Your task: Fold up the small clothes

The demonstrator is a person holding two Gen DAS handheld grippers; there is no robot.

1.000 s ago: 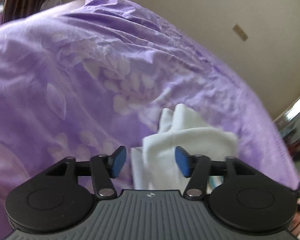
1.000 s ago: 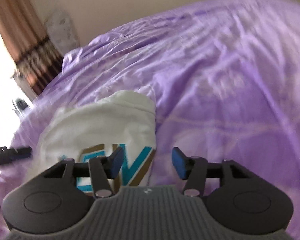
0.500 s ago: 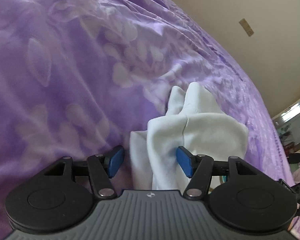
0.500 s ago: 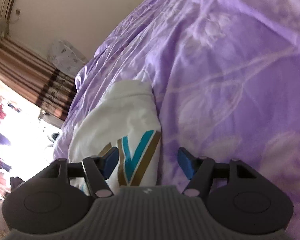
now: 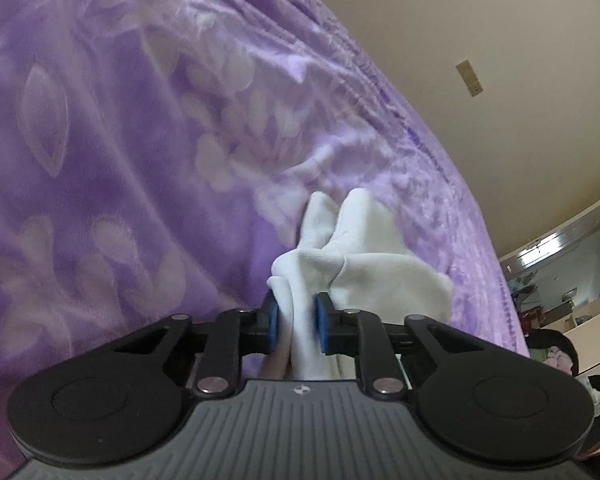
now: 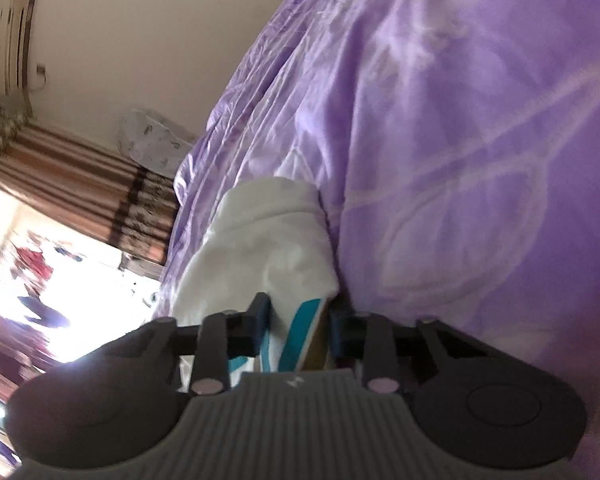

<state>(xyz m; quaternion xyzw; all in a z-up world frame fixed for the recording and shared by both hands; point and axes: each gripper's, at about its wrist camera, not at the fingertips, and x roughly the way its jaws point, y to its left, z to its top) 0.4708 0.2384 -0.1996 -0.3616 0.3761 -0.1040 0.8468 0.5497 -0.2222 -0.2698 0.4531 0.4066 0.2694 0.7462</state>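
Lying on 1 purple bedspread (image 5: 120,160), 1 white garment (image 5: 364,276) is pinched by 2 just-closed tongs: left tongs (image 5: 297,320), right tongs (image 6: 298,326).

surface: purple floral bedspread (image 5: 148,168) | on it: white garment (image 5: 384,280)

Cloth on cloth, matt plastic tools

The garment (image 5: 364,276) is soft white knit with fine ribbing; the bedspread (image 5: 120,140) is glossy, crinkled purple fabric; the gripper (image 5: 296,316) bodies are matt ribbed plastic with metal pins.
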